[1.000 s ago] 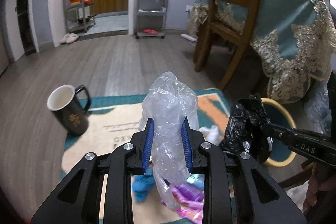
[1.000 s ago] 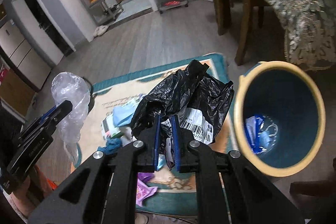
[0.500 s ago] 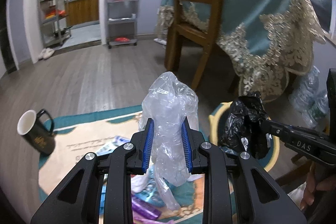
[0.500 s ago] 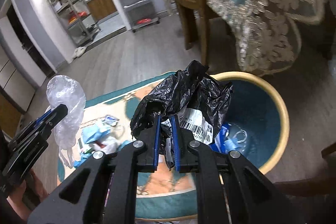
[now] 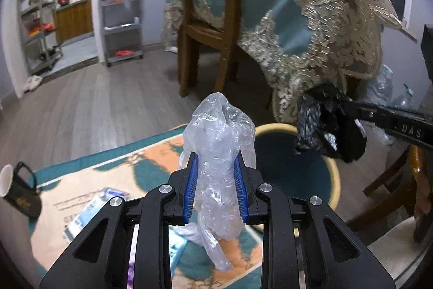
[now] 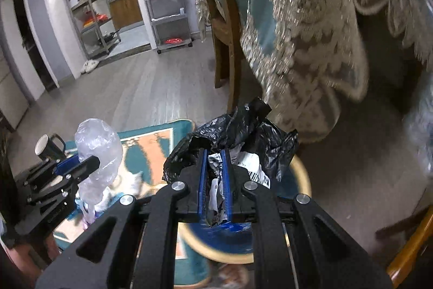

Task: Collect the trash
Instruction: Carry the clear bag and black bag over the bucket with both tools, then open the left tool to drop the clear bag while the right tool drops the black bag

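Note:
My left gripper (image 5: 215,167) is shut on a crumpled clear plastic bag (image 5: 219,132), held above the rug just left of the bin. My right gripper (image 6: 215,161) is shut on a crumpled black plastic bag (image 6: 238,132) with a white barcode label, held over the teal bin with the yellow rim (image 6: 304,178). In the left wrist view the black bag (image 5: 328,126) hangs over the bin (image 5: 334,175) at the right. In the right wrist view the clear bag (image 6: 97,145) shows at the left.
More trash (image 5: 89,210) lies on the teal and orange rug (image 5: 151,161). A black mug (image 5: 19,194) stands at the rug's left edge. A wooden chair (image 5: 208,12) and a table with a lace-edged teal cloth (image 5: 311,18) stand behind the bin.
Both grippers have swung right with their bags. The black bag now hangs over the bin, and the clear bag has come up beside the bin's left rim.

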Action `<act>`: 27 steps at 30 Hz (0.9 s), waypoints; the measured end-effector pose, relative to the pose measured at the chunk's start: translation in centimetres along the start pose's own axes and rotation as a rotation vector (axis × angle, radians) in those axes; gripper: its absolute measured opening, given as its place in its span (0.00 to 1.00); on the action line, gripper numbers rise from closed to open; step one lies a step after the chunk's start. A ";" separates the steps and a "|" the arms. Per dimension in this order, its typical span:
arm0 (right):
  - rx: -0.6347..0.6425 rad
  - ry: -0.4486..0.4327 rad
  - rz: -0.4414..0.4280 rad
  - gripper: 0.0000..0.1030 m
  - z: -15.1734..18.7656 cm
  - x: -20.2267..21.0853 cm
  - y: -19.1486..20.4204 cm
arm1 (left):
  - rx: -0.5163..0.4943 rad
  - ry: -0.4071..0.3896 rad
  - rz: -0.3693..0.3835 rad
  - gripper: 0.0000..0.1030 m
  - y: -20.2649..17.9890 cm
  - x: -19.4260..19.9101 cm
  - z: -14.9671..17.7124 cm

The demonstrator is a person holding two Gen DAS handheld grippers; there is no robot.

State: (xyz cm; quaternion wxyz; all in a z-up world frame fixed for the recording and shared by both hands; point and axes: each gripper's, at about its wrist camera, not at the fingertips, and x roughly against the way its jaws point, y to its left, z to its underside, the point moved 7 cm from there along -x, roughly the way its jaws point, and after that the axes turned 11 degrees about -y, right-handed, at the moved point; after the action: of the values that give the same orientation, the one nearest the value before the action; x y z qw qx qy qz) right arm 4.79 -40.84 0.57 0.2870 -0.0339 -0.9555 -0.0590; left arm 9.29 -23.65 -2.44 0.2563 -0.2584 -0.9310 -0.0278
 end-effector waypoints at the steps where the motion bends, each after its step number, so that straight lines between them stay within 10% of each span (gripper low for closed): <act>1: 0.026 -0.001 0.001 0.10 -0.2 -0.1 -0.5 | -0.010 -0.002 0.006 0.27 -0.3 -0.2 -0.2; 27: -0.163 0.204 0.074 0.10 5.1 -5.2 -7.1 | -0.123 0.173 0.185 0.27 -7.2 -7.6 5.3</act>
State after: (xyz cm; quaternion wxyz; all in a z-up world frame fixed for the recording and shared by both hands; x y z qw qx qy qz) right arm 5.69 -47.33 -7.17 0.3808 -0.0862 -0.9116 -0.1288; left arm 8.82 -32.45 -10.22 0.3209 -0.3549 -0.8741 -0.0832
